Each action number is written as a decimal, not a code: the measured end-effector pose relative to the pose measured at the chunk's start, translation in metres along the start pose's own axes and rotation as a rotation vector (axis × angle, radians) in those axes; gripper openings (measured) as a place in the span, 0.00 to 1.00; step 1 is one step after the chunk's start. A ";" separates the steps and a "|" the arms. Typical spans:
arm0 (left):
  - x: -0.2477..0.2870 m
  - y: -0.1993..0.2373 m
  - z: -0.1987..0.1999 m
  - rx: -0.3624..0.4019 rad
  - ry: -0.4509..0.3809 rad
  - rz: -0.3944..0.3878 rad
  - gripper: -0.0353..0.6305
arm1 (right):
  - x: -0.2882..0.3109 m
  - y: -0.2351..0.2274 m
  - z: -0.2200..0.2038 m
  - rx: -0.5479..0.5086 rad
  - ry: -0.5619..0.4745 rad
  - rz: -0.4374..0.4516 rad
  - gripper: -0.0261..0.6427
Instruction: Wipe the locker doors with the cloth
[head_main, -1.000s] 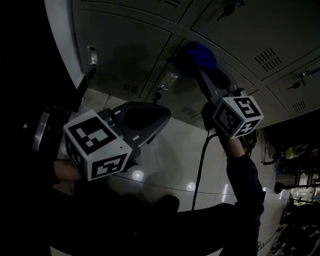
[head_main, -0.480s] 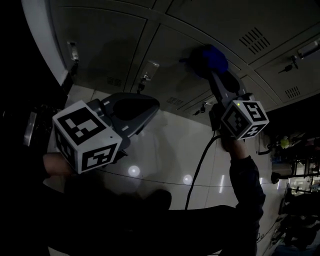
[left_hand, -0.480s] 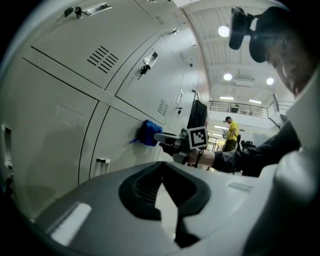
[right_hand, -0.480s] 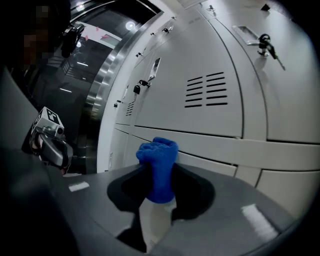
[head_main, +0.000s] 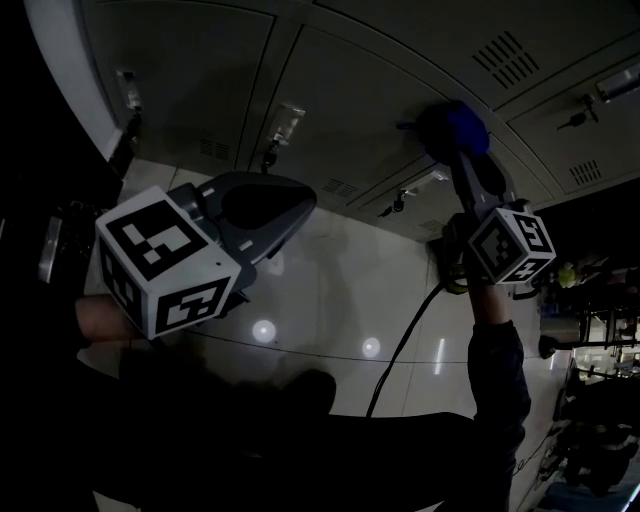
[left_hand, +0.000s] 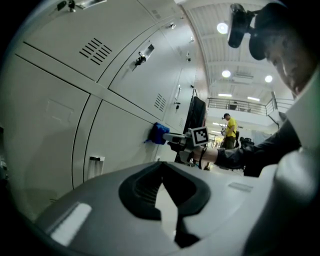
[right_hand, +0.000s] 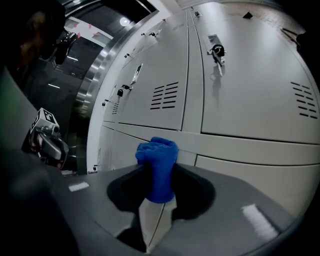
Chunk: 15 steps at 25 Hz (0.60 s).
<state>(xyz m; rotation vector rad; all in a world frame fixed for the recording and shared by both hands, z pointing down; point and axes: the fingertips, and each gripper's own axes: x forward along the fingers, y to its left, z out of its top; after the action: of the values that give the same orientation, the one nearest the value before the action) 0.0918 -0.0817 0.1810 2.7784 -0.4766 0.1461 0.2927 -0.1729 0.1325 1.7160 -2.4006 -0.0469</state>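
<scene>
We have the small blue fabric cloth (right_hand: 157, 162) pinched in the right claw (right_hand: 157, 204). Its jaws are clamped on the cloth's lower half, and the bunched top pokes out and presses against the pale grey metal locker doors (right_hand: 240, 90), where an upper door meets a lower one. The left claw (left_hand: 166, 200) hangs apart from the lockers, jaws together on nothing. We judge the cloth light, soft and limp. Gripped low as a wad, it should cushion each stroke and keep the claw's hard tips off the paint.
</scene>
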 end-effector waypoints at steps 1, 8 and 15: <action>0.000 0.000 0.000 0.002 0.000 0.001 0.05 | -0.002 -0.004 -0.001 0.001 0.002 -0.008 0.21; -0.004 0.001 -0.001 0.016 0.007 0.014 0.05 | -0.015 -0.019 -0.006 0.022 0.033 -0.087 0.22; -0.017 0.005 -0.009 -0.008 0.026 0.035 0.05 | 0.000 0.056 -0.005 -0.069 0.021 0.031 0.21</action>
<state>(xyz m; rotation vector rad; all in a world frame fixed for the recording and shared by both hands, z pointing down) 0.0740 -0.0784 0.1881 2.7579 -0.5184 0.1880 0.2416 -0.1540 0.1448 1.6403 -2.3812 -0.1049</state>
